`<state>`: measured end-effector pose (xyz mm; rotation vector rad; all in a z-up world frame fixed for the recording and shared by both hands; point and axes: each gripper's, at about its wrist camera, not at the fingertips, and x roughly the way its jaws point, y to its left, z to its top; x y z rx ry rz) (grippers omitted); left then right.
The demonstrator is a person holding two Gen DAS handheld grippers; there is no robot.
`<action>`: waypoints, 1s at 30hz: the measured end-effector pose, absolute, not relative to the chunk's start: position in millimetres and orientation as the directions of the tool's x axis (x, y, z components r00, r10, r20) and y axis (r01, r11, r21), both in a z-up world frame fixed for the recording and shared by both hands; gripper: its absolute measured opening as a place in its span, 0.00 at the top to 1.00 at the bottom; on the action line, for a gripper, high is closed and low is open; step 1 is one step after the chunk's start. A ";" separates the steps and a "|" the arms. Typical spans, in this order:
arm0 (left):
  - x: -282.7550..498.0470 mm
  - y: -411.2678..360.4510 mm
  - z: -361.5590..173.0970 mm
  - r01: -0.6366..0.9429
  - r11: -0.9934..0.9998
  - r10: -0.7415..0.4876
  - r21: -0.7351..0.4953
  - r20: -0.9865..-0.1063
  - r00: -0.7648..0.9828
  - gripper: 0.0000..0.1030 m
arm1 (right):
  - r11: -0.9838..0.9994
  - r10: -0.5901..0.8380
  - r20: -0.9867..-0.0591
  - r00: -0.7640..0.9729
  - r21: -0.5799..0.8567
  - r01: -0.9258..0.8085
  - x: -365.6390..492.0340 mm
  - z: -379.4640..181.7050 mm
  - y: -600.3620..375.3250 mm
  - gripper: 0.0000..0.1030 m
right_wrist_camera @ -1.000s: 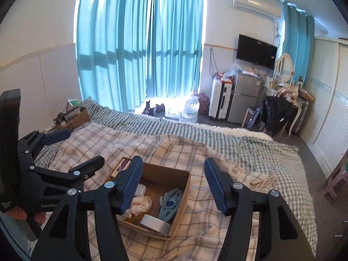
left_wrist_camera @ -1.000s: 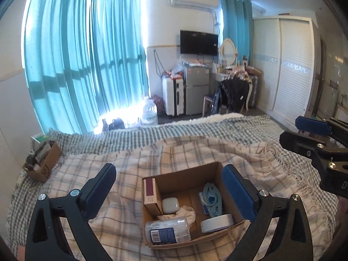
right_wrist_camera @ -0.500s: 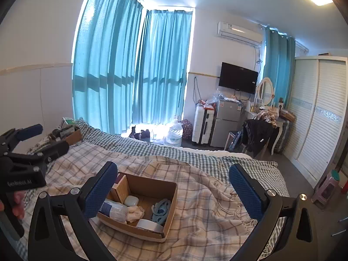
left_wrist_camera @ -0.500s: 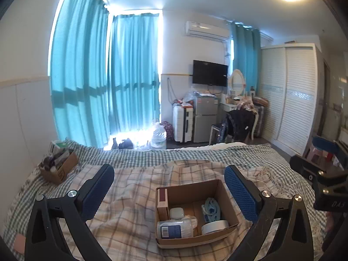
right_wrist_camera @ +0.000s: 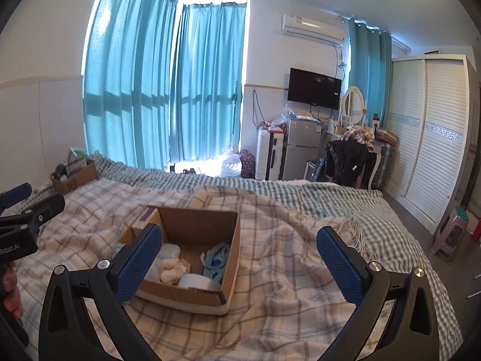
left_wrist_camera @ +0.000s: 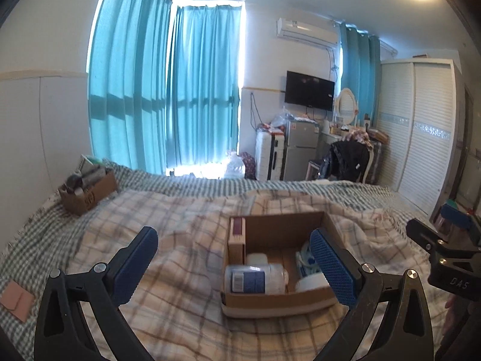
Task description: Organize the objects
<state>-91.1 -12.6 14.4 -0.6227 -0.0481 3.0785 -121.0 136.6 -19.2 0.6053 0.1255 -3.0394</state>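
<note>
At the lower middle of the left wrist view, an open cardboard box (left_wrist_camera: 281, 299) sits on a plaid blanket (left_wrist_camera: 180, 285) spread over the bed, and it holds the things to be sorted: a clear bottle with a blue label (left_wrist_camera: 255, 278) lying on its side along the near wall, a tall cream and maroon carton (left_wrist_camera: 236, 239) standing in the far left corner, a small white case (left_wrist_camera: 256, 259) just behind the bottle, a light blue coiled item (left_wrist_camera: 305, 260) to the right, and a roll of white tape (left_wrist_camera: 311, 282) at the near right corner. The left gripper (left_wrist_camera: 237, 266) hangs above the blanket with its blue-padded fingers spread wide, nothing between them; its right pad overlaps the box's right wall in the frame. In the right wrist view the same box (right_wrist_camera: 192, 293) lies left of centre in the lower half, with a crumpled white cloth (right_wrist_camera: 176, 270) beside the tape roll (right_wrist_camera: 198, 281) and the blue coil (right_wrist_camera: 215, 258). The right gripper (right_wrist_camera: 240, 263) is likewise wide apart and empty, its left pad in front of the box's near left part, its right pad over bare blanket. A second cardboard box (left_wrist_camera: 87, 191) full of oddments stands at the far left edge of the bed, well apart from the first. A pink flat piece (left_wrist_camera: 16, 299) lies on the checked bedding at the lower left of the left wrist view.
</note>
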 end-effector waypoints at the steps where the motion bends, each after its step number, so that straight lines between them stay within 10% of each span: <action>1: -89.5 -10.0 10.7 0.009 -1.000 -0.002 -0.017 -0.390 -0.921 0.00 | -0.996 -0.020 -0.385 -0.923 -0.077 0.054 -121.0 -24.5 135.8 0.00; 30: -83.6 3.4 -7.9 0.002 -1.000 -0.012 0.024 -0.434 -0.901 0.00 | -0.995 -0.040 -0.437 -0.899 -0.063 0.075 -127.9 -47.3 132.3 0.00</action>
